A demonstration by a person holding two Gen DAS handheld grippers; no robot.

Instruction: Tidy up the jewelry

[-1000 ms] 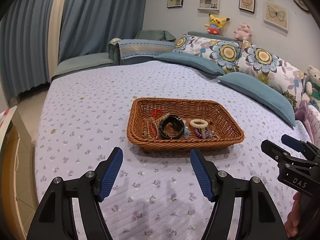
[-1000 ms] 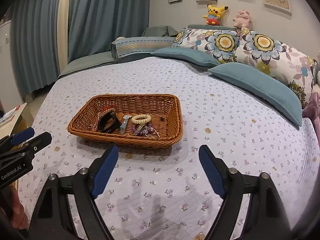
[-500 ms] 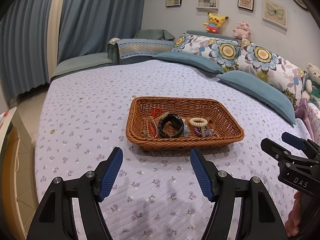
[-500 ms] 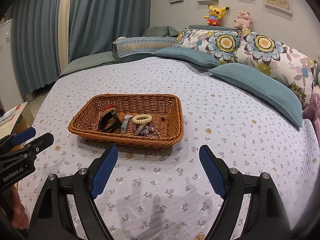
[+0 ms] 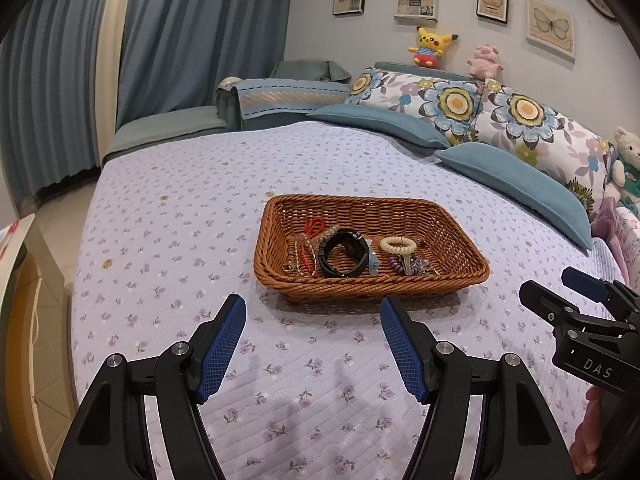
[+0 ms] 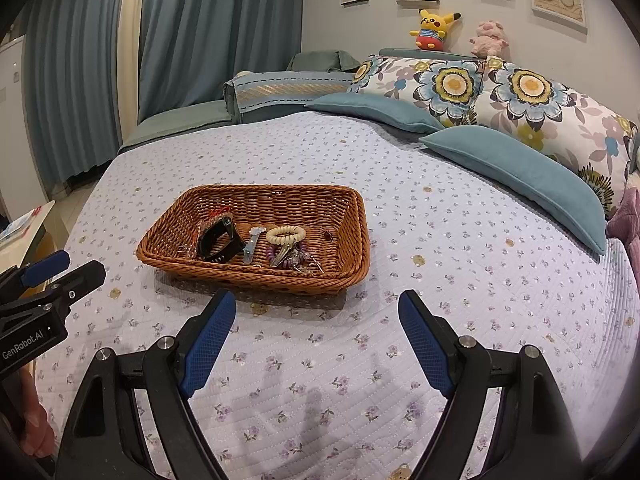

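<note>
A brown wicker basket [image 5: 460,240] [image 6: 356,216] lies on the flowered bedspread. It holds a black bracelet [image 5: 343,258] [image 6: 218,242], a cream beaded bracelet [image 5: 398,245] [image 6: 285,234], a red hair tie [image 5: 314,227], purple beads [image 6: 286,259] and a pale blue clip [image 6: 252,242]. My left gripper [image 5: 312,340] is open and empty, just short of the basket's near wall. My right gripper [image 6: 318,338] is open and empty, short of the basket's near right corner. Each gripper also shows at the edge of the other's view.
Blue cushions [image 6: 516,176] and flowered pillows [image 6: 516,100] line the bed's far right side. Plush toys [image 6: 434,28] sit on the headboard ledge. A folded blanket [image 5: 280,98] lies at the far end. A wooden cabinet [image 5: 24,280] stands left of the bed.
Both views have tilted up slightly, so the basket sits a little lower in frame. The grippers stay open and nothing in the basket has moved.
</note>
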